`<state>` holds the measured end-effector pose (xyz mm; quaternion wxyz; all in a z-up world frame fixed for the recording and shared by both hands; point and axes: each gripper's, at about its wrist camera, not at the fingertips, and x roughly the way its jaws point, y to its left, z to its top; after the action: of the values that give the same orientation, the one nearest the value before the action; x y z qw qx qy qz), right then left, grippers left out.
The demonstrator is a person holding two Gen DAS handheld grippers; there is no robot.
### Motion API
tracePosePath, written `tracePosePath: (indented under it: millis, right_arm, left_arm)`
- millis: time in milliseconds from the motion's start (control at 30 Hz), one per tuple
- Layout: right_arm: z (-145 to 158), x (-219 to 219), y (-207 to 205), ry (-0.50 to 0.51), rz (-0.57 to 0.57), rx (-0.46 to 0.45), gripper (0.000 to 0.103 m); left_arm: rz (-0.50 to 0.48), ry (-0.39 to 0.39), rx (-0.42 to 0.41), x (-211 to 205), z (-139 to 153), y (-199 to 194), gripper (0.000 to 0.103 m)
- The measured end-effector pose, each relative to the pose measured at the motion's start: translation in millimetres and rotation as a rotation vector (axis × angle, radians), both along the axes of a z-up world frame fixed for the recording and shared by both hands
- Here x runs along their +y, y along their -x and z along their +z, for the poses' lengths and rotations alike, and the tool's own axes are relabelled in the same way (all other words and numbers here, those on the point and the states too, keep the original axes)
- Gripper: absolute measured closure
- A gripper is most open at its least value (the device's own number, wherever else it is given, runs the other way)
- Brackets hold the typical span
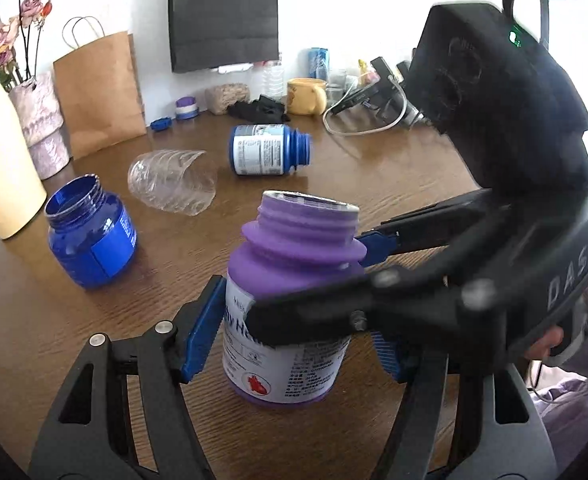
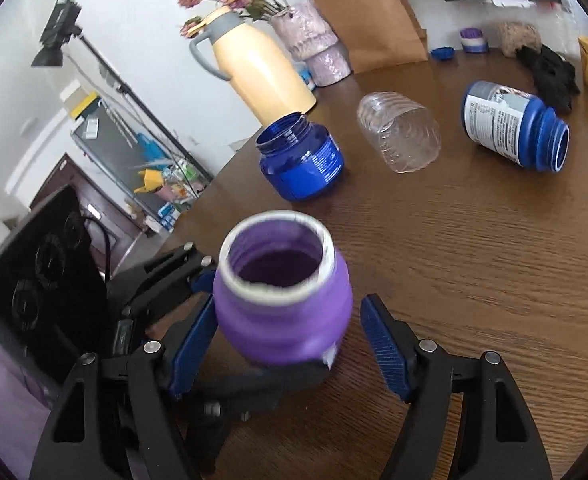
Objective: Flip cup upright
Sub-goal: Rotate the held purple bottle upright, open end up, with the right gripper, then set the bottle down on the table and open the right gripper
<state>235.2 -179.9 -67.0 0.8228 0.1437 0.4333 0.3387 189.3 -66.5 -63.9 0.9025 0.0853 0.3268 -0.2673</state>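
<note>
**Both sets of fingers at the purple bottle, cup still on its side**

My right fingers (image 2: 385, 356) are spread; one pad sits against the purple bottle (image 2: 282, 304), the other stands clear of it, so the right gripper (image 2: 290, 348) grasps nothing. My left gripper (image 1: 294, 344) straddles the same bottle lower down; one pad touches the label, but the far pad is hidden behind the right gripper's arm, so I cannot tell whether the left is clamped or loose. I judge the two are crossed here because the bottle, now standing mouth-up on the surface (image 1: 373, 184), has just been steadied from both sides.

The clear cup (image 1: 172, 182) lies beyond the purple bottle, on its side; it is thin, ribbed, see-through plastic, its wide mouth turned towards the bottle in the left view. Nothing touches it; it looks light and likely to roll or crush under a hard pinch. Just beside it stands an open blue jar (image 1: 90, 232); on the cup's other side a blue bottle (image 1: 268, 150) also lies tipped over.
</note>
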Motion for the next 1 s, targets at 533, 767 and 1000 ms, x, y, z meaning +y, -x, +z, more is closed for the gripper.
tracePosePath:
  millis: [533, 767, 1000]
  right_arm:
    - [29, -43, -44, 0.591, -0.348, -0.265, 0.036]
    - [21, -61, -80, 0.558, -0.389, -0.251, 0.036]
    - [21, -58, -80, 0.561, -0.411, -0.266, 0.028]
  left_arm:
    - [0.37, 0.055, 0.123, 47, 10, -52, 0.011]
    - [0.483, 0.051, 0.09, 53, 23, -62, 0.011]
    - [0.495, 0.021, 0.067, 44, 32, -49, 0.004]
